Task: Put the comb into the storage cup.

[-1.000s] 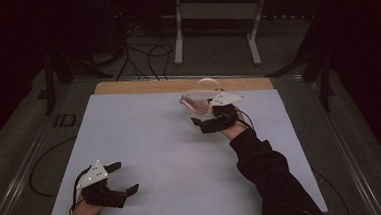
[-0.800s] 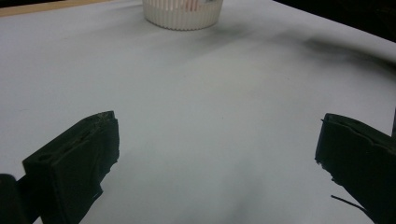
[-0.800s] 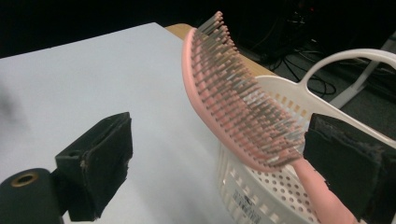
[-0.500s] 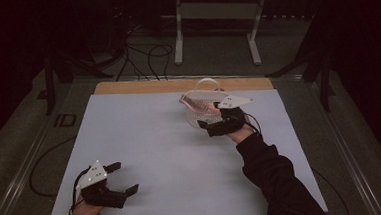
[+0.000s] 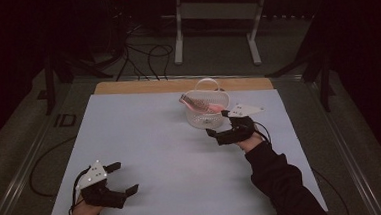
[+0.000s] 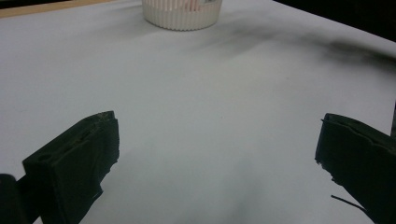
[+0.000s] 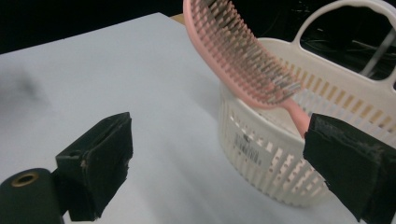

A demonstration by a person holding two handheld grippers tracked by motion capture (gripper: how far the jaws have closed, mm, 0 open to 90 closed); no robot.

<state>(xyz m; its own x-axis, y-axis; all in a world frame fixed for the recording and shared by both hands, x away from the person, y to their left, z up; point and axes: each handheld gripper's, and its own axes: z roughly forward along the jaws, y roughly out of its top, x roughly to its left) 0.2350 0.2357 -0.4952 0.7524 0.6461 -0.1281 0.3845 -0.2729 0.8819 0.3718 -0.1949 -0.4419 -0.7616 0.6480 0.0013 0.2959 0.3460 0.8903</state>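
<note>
our right gripper [image 5: 218,123] hung at five o'clock of the white basket [image 5: 203,117], jaws wide apart and empty. the pink hairbrush [image 5: 198,105] lay propped across the basket's rim, its head overhanging. we judged a careless nudge could tip it onto the table [image 5: 150,140]. our left gripper [image 5: 122,179] rested open, well apart at seven o'clock.

I saw a dim room: a pale table [image 5: 145,140] with a wooden far edge, cables [image 5: 148,57] on the grey floor, a metal stand [image 5: 218,15] beyond.
</note>
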